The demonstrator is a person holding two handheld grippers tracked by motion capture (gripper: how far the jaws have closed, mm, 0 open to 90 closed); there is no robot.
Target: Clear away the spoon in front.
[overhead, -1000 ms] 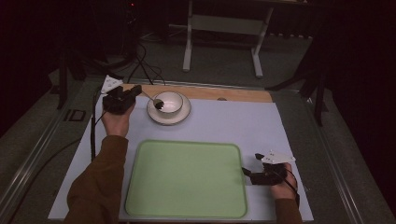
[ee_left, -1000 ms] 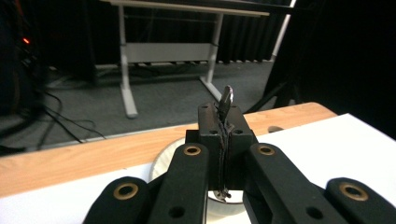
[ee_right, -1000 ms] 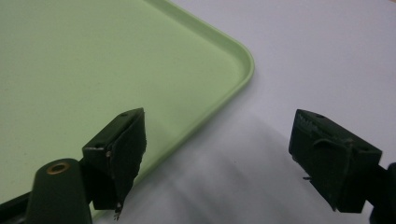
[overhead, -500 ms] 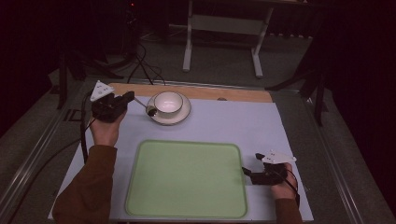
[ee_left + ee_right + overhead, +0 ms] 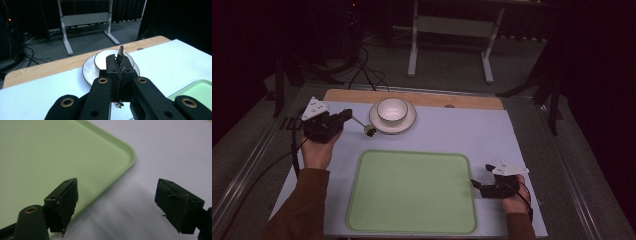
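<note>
My left gripper (image 5: 345, 116) is shut on the handle of a metal spoon (image 5: 362, 125), whose bowl end hangs just left of the saucer, above the white mat. In the left gripper view the spoon (image 5: 121, 52) sticks up from between the closed jaws of my left gripper (image 5: 119, 63). A white bowl (image 5: 392, 110) sits on a white saucer (image 5: 409, 123) at the back of the table. My right gripper (image 5: 477, 186) rests open by the right edge of the green tray (image 5: 412, 192). The right gripper (image 5: 117, 202) has nothing between its jaws.
A white mat (image 5: 512, 140) covers the table, with a wooden strip (image 5: 462, 100) along its far edge. The tray's corner (image 5: 130, 152) lies just left of the right gripper. A metal stand (image 5: 414, 45) and cables (image 5: 362, 65) are on the floor beyond the table.
The left gripper has drawn the spoon out of the bowl and moved left and nearer, away from the saucer. The right gripper has stayed put.
</note>
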